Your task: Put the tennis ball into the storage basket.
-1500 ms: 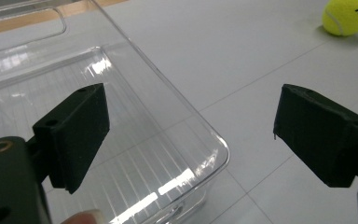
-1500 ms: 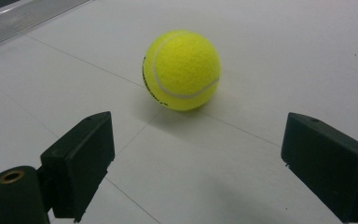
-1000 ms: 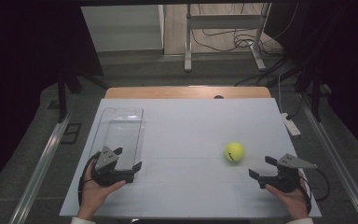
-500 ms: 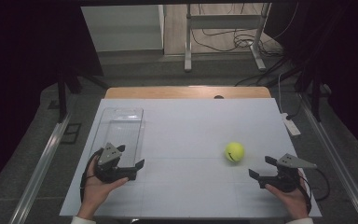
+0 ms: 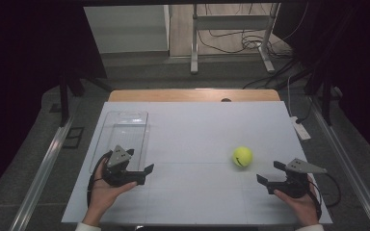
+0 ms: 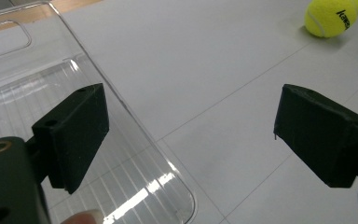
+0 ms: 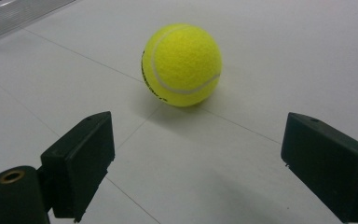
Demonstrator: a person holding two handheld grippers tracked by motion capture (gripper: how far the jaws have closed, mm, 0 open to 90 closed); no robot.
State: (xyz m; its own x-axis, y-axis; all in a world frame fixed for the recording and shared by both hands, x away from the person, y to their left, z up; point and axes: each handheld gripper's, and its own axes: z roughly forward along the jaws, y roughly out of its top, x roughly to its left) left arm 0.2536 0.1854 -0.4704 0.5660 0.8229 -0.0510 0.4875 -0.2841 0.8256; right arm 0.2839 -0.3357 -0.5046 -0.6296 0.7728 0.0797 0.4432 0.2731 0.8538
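Pretty much at the starting line here. The tennis ball point(image 5: 242, 156) sits loose on the white worktop point(image 5: 197, 130), right of centre, nothing touching it. The right tongs point(image 5: 271, 174) are low over the worktop just beside it on the near-right side, jaws spread wide apart and empty; in the right gripper view the ball point(image 7: 182, 65) is dead ahead, a bit beyond the two jaws, so it's lined up but not between them yet. The left tongs point(image 5: 140, 166) are also gaping open and holding nothing, parked at the near end of the clear plastic tray point(image 5: 125, 126) over on the left side; the left gripper view has one jaw over the tray's ribbed floor point(image 6: 37, 102) and the ball point(image 6: 332, 17) way off in the far corner. The tray looks empty as far as I can tell. So my read: the job is getting the ball into that tray, and none of it is done. What's left is basically everything: close on the ball, lift it, carry it across, drop it in.
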